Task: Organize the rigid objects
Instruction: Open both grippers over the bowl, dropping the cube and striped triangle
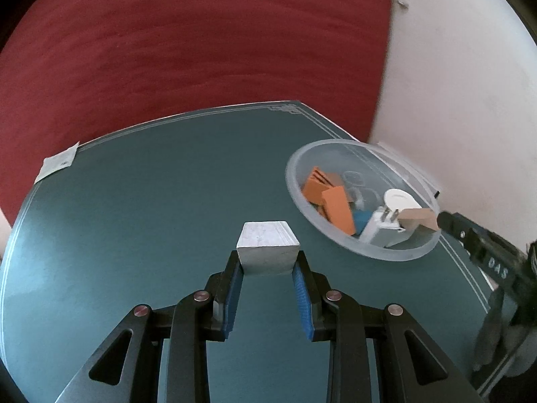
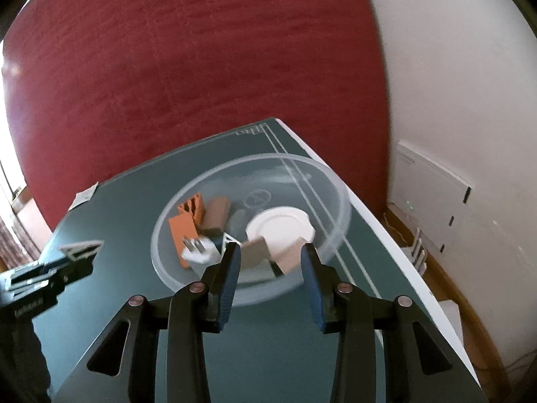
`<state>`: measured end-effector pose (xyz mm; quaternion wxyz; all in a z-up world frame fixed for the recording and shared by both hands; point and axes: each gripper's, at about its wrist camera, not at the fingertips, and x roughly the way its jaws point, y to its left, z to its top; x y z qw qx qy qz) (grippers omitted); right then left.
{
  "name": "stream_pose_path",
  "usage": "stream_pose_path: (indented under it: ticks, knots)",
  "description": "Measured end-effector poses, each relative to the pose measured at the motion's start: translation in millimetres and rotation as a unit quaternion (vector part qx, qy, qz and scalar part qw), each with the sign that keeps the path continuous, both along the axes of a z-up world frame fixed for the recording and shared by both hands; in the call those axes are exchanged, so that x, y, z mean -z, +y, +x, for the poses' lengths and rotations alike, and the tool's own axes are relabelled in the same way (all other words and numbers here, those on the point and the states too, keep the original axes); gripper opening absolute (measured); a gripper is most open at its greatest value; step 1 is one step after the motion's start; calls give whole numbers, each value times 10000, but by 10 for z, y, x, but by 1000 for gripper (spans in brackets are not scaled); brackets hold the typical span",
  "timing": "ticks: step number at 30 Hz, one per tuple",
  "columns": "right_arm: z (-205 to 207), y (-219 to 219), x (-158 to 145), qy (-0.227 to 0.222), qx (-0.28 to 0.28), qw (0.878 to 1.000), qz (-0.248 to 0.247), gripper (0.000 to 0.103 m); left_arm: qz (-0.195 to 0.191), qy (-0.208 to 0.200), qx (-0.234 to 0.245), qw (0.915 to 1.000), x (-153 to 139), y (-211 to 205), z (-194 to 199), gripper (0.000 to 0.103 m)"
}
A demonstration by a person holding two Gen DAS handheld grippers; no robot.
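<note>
white block (image 1: 267,248): pale cuboid, upright, clamped between blue pads, left of the bowl
bowl (image 1: 397,253): clear plastic, round, upright
orange pieces (image 1: 330,201): tilted, inside bowl's left side
white plug (image 1: 382,226): inside bowl, prongs up
white disc (image 2: 280,228): inside bowl

Left gripper (image 1: 267,263): black plastic linkage arms, triangular cutouts, four round silver pivot pins, blue ribbed pads (image 1: 302,299) on finger inner faces, grey metal strip behind left pad. Right gripper (image 2: 270,255): same build, black arms, silver pins, blue pads (image 2: 230,288). Right gripper seen from left camera: black body, pale lettering, small screws. Left gripper seen from right camera: black body, white lettering, blurred.
</note>
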<state>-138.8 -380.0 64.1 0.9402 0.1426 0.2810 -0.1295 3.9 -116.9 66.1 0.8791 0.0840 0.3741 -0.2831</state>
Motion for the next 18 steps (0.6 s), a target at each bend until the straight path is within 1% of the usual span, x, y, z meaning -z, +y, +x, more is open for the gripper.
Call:
stream_pose_path:
  ticks: [11, 18]
  knots:
    - [-169, -29, 6, -191, 46, 9998, 3, 46, 38, -151, 410, 9990, -64, -504, 46, 31]
    - [-201, -59, 21, -180, 20, 9998, 87, 47, 44, -224, 662, 9975, -98, -825, 95, 31]
